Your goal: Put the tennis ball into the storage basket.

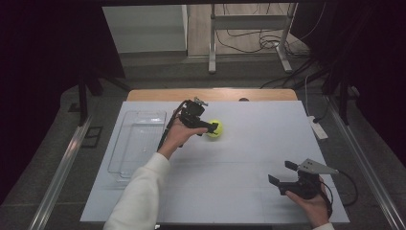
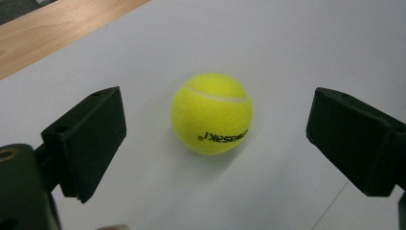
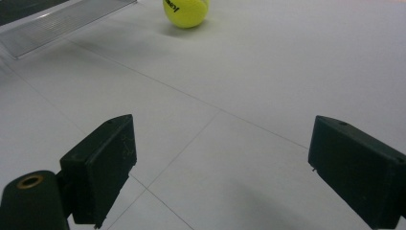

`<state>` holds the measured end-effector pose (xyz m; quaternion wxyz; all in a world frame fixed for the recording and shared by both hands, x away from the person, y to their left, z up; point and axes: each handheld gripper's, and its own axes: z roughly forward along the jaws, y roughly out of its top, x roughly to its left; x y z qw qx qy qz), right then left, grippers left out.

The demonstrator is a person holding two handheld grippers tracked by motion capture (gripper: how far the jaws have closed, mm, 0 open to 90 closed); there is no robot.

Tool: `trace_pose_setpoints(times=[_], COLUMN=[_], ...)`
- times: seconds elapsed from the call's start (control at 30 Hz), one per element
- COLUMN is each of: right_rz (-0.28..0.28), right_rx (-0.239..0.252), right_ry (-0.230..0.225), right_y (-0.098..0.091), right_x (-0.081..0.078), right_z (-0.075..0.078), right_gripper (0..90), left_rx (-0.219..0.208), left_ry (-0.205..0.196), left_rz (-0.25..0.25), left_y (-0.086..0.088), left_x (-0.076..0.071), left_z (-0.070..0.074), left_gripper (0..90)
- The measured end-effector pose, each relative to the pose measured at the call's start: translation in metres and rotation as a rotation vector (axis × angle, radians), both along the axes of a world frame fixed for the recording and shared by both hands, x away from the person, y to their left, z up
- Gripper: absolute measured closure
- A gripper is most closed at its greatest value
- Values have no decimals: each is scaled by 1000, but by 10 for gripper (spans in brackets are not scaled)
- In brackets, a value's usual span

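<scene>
A yellow tennis ball [image 1: 214, 129] rests on the white table near its middle back. My left gripper [image 1: 208, 127] hovers right beside it, open. In the left gripper view the ball [image 2: 211, 113] sits between and a little beyond the two spread black jaws, touching neither. My right gripper [image 1: 283, 173] stands open near the front right of the table with nothing between its jaws. The ball [image 3: 186, 11] appears far off at the top of the right gripper view.
A clear plastic tray [image 1: 137, 142] lies along the left side of the white table [image 1: 249, 158]; its edge [image 3: 62, 21] shows in the right gripper view. A wooden strip [image 1: 210, 94] borders the far edge. A power strip [image 1: 317, 127] lies off the right edge.
</scene>
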<state>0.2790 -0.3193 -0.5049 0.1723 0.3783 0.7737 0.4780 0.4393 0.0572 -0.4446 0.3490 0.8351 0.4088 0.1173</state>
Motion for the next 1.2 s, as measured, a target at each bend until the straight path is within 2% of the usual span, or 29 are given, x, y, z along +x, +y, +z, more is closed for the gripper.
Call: trace_pose_setpoints(times=[0.43,0.97,1.2], right_rz=[0,1,1], right_rx=[0,-2,-2], right_ry=[2,3,4], right_y=[0,-1,-1], right_x=[0,1,1], right_z=[0,0,-1], right_gripper=[97,97,97], left_rx=[6,21,20], left_ry=[21,55,61], left_rz=[11,8,7], left_y=[-1,-13,-15], left_x=[10,22,25], left_z=[-7,-24,-27], left_gripper=[76,76,75])
